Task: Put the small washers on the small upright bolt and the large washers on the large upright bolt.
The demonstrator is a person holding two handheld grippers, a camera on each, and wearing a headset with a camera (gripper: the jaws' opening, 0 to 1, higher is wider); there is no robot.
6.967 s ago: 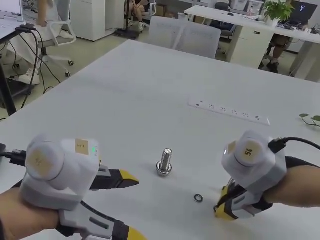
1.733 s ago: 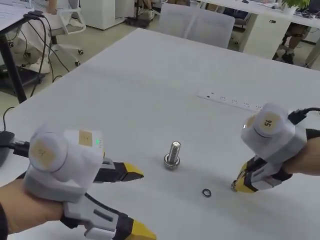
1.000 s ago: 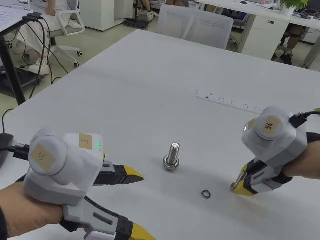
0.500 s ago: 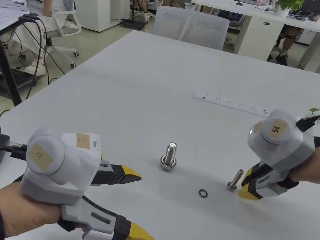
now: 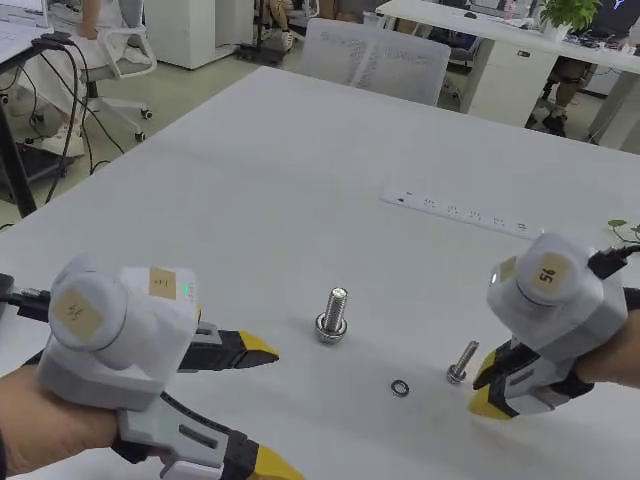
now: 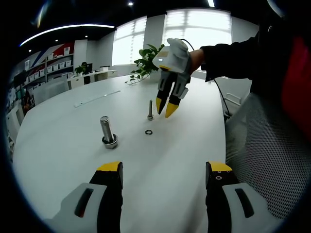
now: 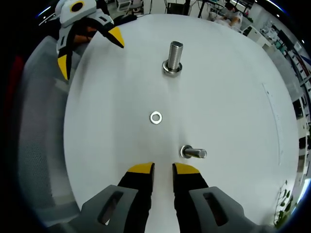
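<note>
The large bolt [image 5: 332, 314] [image 6: 106, 131] [image 7: 174, 58] stands upright mid-table with a metal ring around its base. To its right stands the small bolt [image 5: 462, 361] [image 6: 150, 109] [image 7: 193, 152], upright and free. One small washer [image 5: 400, 387] [image 6: 148, 131] [image 7: 156, 117] lies flat between them, nearer me. My right gripper [image 5: 486, 385] [image 7: 163, 168] [image 6: 165, 107] hovers just right of the small bolt, slightly open and holding nothing. My left gripper [image 5: 265, 405] [image 6: 164, 167] [image 7: 90, 52] is wide open and empty, left of the large bolt.
A white power strip [image 5: 458, 213] [image 6: 97, 97] lies farther back on the white table [image 5: 250, 180]. A grey chair [image 5: 372, 60] stands at the far edge. Plant leaves [image 5: 625, 232] show at the right edge.
The right gripper has let go of the small bolt and drawn back a little to the right; the bolt now stands alone. The left gripper has stayed put.
</note>
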